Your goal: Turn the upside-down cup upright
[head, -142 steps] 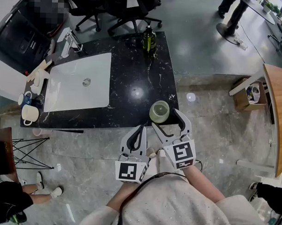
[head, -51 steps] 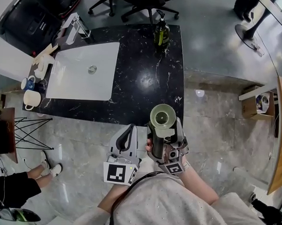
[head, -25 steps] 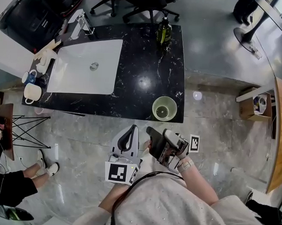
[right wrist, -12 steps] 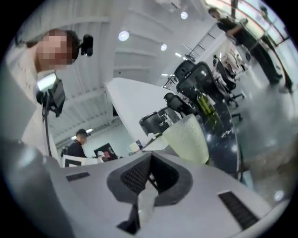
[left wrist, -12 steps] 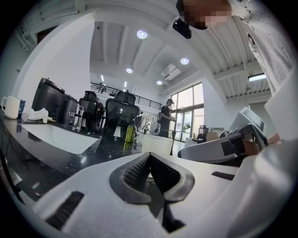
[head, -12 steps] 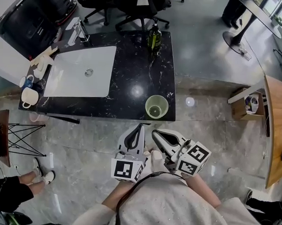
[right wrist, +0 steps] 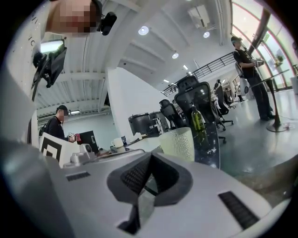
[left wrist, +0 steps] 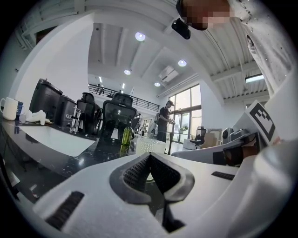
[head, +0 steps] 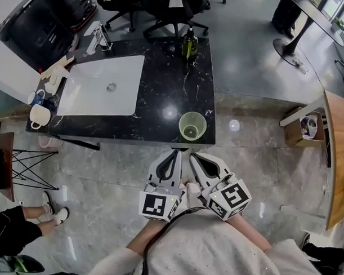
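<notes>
**Both tongs closed on nothing, with the pale green, dimpled plastic cup point(head: 192, 126) just beyond their tips**

The left gripper point(head: 173, 153) and the right gripper point(head: 193, 156) were held side by side close to the person's body, pointing away towards the black, white-veined marble counter point(head: 163, 72). Each gripper's own view showed its jaws pressed together, with nothing between them.

The cup stood on the near right corner of the counter, close to its front edge and clear of both grippers. Its mouth faced up and its long axis was vertical, so the turning-over looked already done.

The cup lay straight ahead of the right gripper's tips and ahead and to the right of the left gripper's, which made the right hand the nearer one. Any further reach would probably fall to that hand, going forward at the cup's side wall after its jaws were spread.
</notes>
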The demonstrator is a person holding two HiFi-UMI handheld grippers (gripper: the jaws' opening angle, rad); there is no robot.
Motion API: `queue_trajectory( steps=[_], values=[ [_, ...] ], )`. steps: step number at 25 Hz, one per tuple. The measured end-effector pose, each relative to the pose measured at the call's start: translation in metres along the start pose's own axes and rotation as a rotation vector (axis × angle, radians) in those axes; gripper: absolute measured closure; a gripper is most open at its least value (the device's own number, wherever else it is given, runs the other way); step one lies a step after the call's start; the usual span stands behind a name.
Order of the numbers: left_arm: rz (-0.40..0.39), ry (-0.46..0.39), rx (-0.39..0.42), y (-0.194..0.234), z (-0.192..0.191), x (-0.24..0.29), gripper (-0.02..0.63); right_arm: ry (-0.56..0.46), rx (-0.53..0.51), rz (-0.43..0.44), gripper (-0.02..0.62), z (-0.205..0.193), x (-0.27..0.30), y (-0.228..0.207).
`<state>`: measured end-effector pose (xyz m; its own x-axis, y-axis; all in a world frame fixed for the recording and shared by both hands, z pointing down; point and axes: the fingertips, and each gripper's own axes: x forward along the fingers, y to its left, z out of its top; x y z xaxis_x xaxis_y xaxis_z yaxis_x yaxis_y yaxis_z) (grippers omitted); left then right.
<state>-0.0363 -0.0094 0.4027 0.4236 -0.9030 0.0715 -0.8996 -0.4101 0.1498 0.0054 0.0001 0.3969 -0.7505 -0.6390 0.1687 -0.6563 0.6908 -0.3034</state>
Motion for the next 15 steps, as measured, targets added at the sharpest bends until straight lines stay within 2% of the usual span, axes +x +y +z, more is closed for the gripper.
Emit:
queue_trajectory(
  steps=[8, 15],
  values=[
    [0.001, 0.0, 0.004, -0.003, 0.001, -0.002, 0.6, -0.015, -0.09, -0.029, 0.589, 0.007, -0.003, 0.003],
    [0.009, 0.001, 0.015, -0.001, 0.004, -0.004, 0.6, -0.031, -0.1, -0.034, 0.589, 0.011, -0.002, 0.004]
  ],
)
